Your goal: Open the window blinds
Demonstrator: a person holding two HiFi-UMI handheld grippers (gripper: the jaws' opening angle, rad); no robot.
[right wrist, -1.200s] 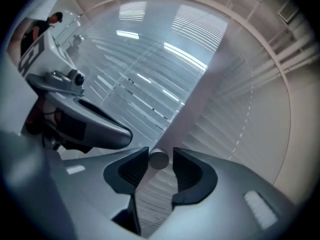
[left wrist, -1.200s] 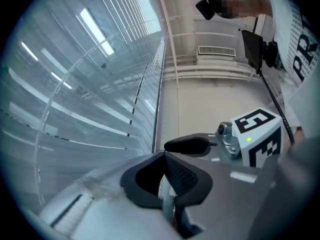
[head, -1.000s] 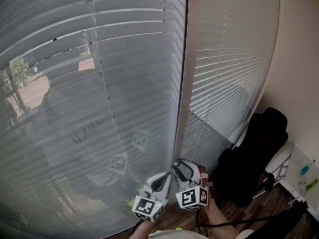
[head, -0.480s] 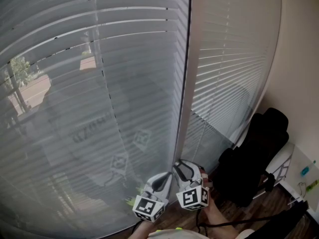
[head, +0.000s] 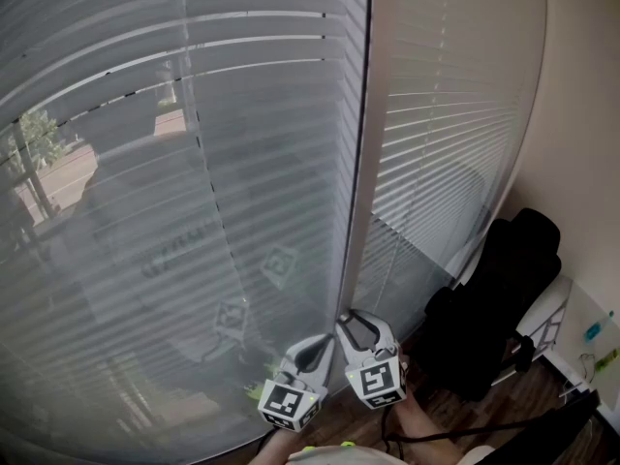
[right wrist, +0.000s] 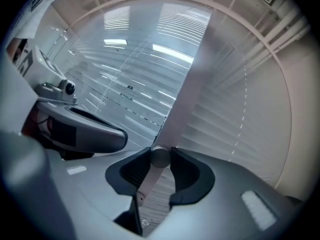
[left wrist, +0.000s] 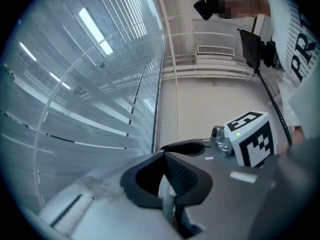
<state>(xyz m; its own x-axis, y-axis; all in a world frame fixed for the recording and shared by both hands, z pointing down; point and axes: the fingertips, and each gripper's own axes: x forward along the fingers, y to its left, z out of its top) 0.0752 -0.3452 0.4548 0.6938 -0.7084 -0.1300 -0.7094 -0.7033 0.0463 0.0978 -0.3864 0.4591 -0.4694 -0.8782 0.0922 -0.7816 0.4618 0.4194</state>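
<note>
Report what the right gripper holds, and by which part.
The right gripper holds the blinds' tilt wand, pinched between its two pads close to the wand's free end.

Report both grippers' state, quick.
Left gripper: fingers closed, nothing clearly held.
Right gripper: fingers closed on the blind wand.

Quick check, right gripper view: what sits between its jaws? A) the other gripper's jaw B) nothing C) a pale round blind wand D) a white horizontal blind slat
C: in the right gripper view, the right gripper has both pads against the pale round blind wand, in front of the beige post between the two blinds.
</note>
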